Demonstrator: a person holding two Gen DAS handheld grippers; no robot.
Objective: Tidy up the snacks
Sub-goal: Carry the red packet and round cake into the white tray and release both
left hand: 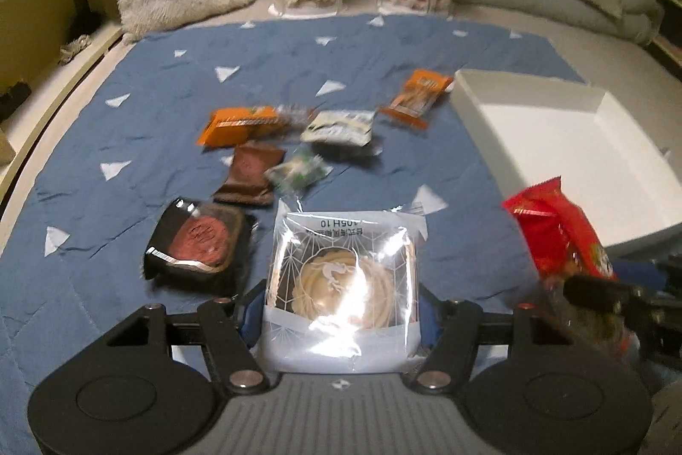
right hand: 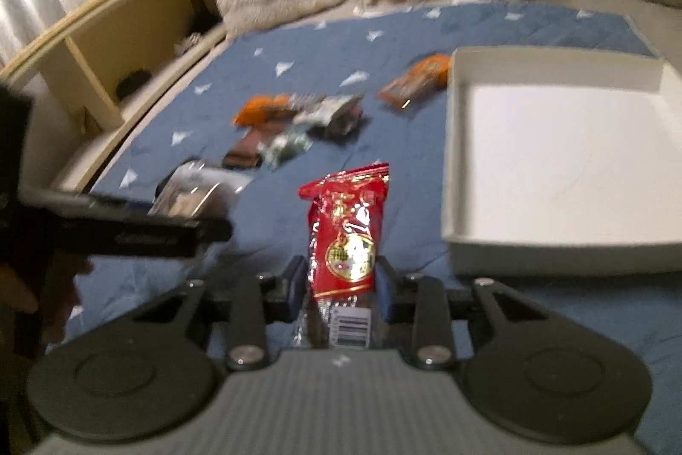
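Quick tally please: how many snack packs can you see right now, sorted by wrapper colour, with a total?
Orange foil packs: 2
Brown square pack: 1
White-and-black pack: 1
Green-and-clear pack: 1
Black tray with round pink cake: 1
Clear-and-white pastry pack, in left tool: 1
Red foil pack, in right tool: 1
Total: 8

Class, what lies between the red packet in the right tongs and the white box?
Only bare blue quilt separates the red packet from the white box, seen in the right wrist view.

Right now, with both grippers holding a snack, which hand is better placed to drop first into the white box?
Right. The right gripper holds the red packet beside the empty white box.
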